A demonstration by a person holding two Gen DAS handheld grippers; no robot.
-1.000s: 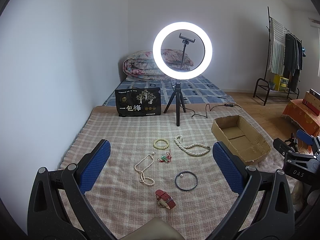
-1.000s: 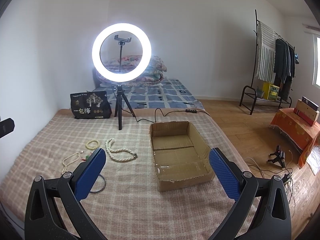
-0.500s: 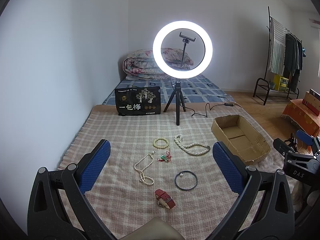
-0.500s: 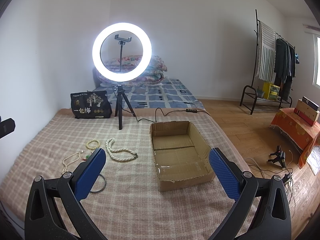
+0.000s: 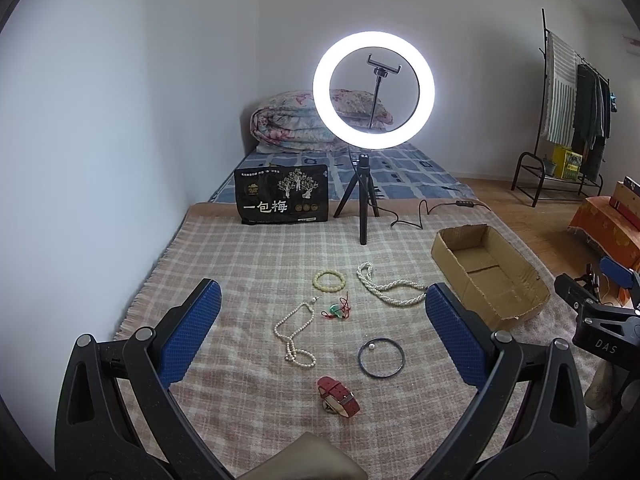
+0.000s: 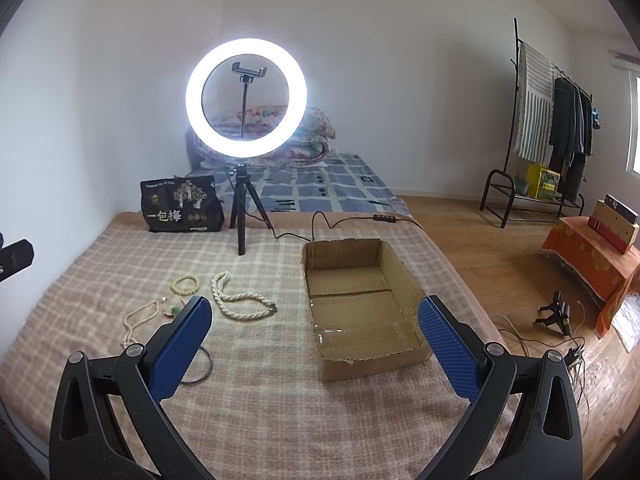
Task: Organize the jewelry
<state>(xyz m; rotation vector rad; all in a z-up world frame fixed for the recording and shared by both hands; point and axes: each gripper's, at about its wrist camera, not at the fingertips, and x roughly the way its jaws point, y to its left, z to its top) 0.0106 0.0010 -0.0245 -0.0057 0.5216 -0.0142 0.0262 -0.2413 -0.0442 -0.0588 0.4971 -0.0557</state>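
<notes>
Left wrist view shows the left gripper (image 5: 320,320) with its blue fingers (image 5: 192,336) spread wide, holding nothing, above jewelry lying loose on a checked blanket (image 5: 248,264): pearl necklace (image 5: 294,334), red watch (image 5: 339,396), dark bangle (image 5: 381,357). Right wrist view shows the right gripper (image 6: 314,338), fingers (image 6: 450,344) equally wide and empty, over the open cardboard box (image 6: 360,300).

Jewelry pieces (image 5: 338,312) beside open cardboard box (image 5: 490,276)

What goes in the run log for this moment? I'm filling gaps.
stage: not started | left gripper: open, empty | right gripper: open, empty | jewelry: six pieces on blanket | cardboard box: empty
</notes>
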